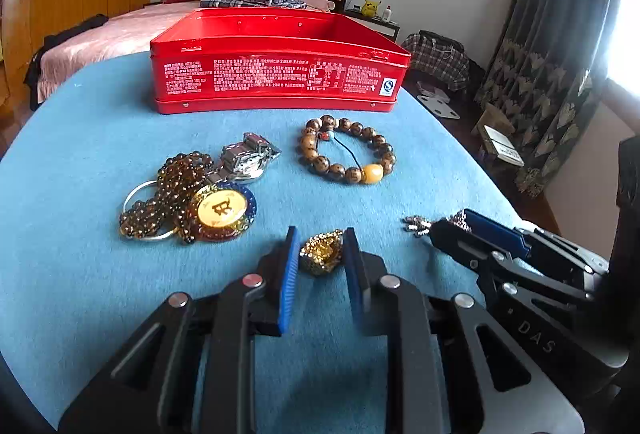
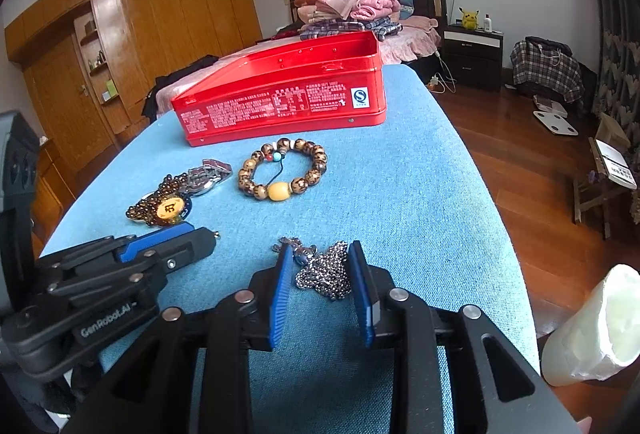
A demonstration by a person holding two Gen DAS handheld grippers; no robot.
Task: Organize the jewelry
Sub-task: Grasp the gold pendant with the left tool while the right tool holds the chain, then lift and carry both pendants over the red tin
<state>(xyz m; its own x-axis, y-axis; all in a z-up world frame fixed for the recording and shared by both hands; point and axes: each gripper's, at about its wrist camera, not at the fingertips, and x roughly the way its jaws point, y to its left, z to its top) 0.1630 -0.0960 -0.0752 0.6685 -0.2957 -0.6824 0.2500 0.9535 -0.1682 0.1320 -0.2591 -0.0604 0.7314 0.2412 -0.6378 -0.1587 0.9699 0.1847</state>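
A: Start at the left. What lies there?

B: A tangled heap (image 1: pixel 188 200): dark amber beads, a thin silver ring, a round gold medallion and a steel watch (image 1: pixel 248 158) lying partly on each other on the blue table (image 1: pixel 80 138). It sits loose and untouched, so I judge it is waiting its turn.

A: And next to it?

B: The left claw (image 1: pixel 320 254) stands with its blue pads on either side of a small gold pendant (image 1: pixel 322 252). The jaws are narrow but a gap shows at the left pad, so the pendant rests on the cloth, bracketed and not yet pinched. That placement looks like the set-up for a squeeze.

A: Beyond that?

B: A wooden bead bracelet (image 1: pixel 346 150) with one yellow bead lies flat, alone, nearer the red tin (image 1: pixel 280 74). The tin stands open at the far side of the table, in front of both claws, and I take it as the place the pieces go. I cannot see its floor.

A: And the right?

B: The right claw (image 2: pixel 322 270) straddles a bunched silver chain (image 2: pixel 324 272), whose charm end pokes out past the left pad. The pads stand close beside the heap; whether they grip it I cannot tell. Bunching the chain between the pads should keep it from trailing when lifted.
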